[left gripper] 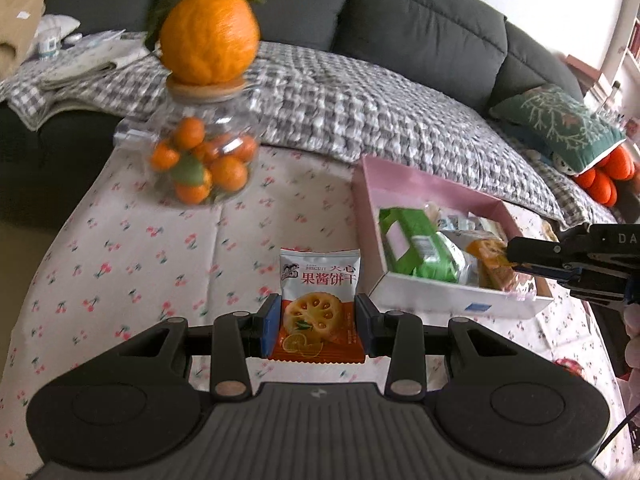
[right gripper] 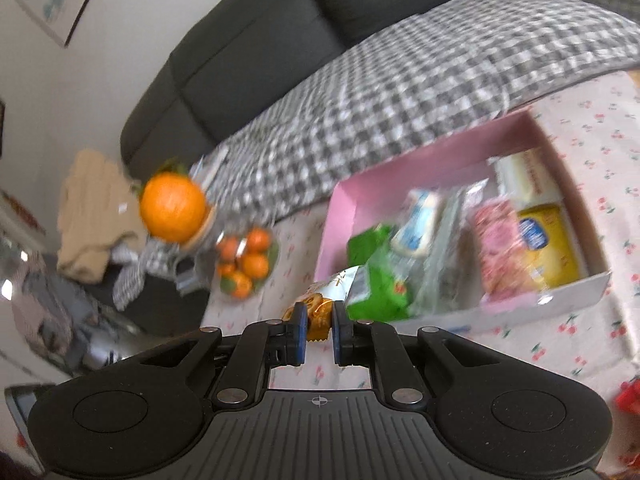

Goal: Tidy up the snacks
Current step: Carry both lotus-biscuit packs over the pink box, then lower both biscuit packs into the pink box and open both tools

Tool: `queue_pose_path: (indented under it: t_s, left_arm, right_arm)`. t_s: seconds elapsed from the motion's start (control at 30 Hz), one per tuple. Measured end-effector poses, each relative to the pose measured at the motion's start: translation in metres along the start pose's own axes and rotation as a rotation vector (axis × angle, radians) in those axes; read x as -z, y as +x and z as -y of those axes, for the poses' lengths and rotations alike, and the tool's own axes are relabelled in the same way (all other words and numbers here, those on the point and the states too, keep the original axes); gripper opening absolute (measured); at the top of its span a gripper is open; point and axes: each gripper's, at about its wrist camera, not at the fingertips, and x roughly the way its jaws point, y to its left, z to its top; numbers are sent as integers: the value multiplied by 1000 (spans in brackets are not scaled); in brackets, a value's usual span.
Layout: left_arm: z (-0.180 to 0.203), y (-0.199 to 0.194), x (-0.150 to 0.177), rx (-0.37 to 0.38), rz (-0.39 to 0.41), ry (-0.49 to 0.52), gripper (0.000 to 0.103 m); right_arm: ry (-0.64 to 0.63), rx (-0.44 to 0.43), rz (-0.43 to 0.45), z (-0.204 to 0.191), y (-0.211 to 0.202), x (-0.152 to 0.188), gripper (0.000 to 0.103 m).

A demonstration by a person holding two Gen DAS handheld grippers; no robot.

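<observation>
Gripping a biscuit packet (left gripper: 318,304), left claw (left gripper: 316,326) is clamped on its lower half, just above the bench (left gripper: 120,248). Right claw (right gripper: 319,330) is pinched on a second orange packet (right gripper: 318,312) near the pink box (left gripper: 420,184); left view shows that packet at the box's near edge. Step in hand, likely: loading snacks into the box. Next calls for carrying the left packet right, over the rim, into free space beside the green pack (left gripper: 420,248). Cherry-print cloth covers the bench. Beyond: jar (left gripper: 200,152) of small oranges, a big orange (left gripper: 210,34) on its lid; checked blanket (left gripper: 360,108); grey sofa (left gripper: 400,12).

Bare cloth (left gripper: 120,280) left (jar (left gripper: 200,152) behind)
</observation>
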Motion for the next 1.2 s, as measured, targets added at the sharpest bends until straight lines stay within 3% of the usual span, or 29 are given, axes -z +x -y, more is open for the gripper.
queue_pose_path:
  t_s: [0.43,0.8,1.2]
  left_arm:
    - [63,52,-48,15,31,122,36]
    - [110,110,-75,17,-32,175,36]
    - [121,145,-82,-34,-84,158,37]
  right_arm:
    - [183,69,127,73,-16,-38,12]
    - [267,116,150,111,-18,-49,12]
    - [289,141,136,125,-13,-52,15]
